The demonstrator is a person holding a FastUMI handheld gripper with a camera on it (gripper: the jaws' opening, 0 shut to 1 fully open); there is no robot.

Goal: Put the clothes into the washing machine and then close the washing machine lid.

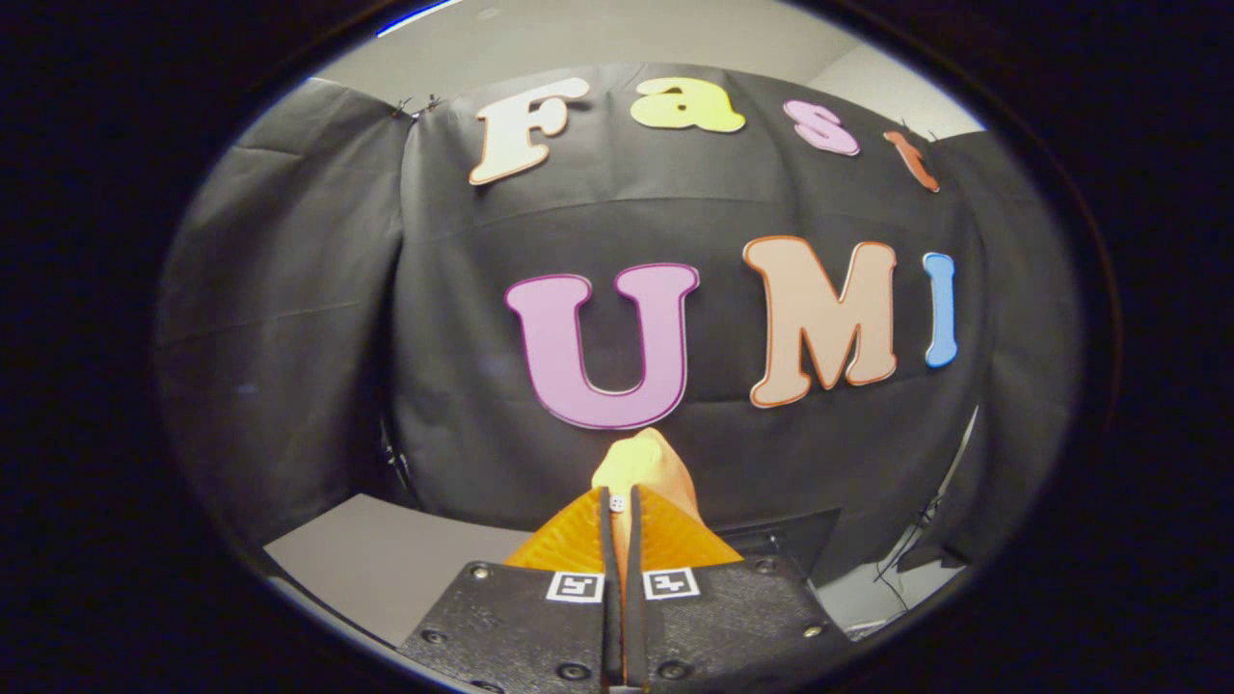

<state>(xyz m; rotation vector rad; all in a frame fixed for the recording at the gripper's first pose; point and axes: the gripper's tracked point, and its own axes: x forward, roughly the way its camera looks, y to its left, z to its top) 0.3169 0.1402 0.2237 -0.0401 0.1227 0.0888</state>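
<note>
The black cloth wall (617,231) of the booth stands across the scene beyond the gripper, hanging in soft folds, with a pale plain wall (598,39) of the room above it. Below the cloth, to the left of the fingers, lies a flat grey tabletop (386,569), and a smaller strip of the same surface appears at the right, where thin cables (906,559) hang down by the cloth's edge. A dark boxy object (791,535) sits just behind the fingers to the right; its shape is too much covered to say if it is the washing machine. The gripper (618,503) is held up in front of the cloth, and its two fingers are pressed nearly together, pinching a piece of orange garment (644,463) between them. The cloth rises in a small folded peak just above the fingertips and continues down in the narrow gap between the fingers. A small white button (617,502) of the garment sits right at the fingertips. The rest of the garment is hidden behind the fingers, so its full form is not visible.
</note>
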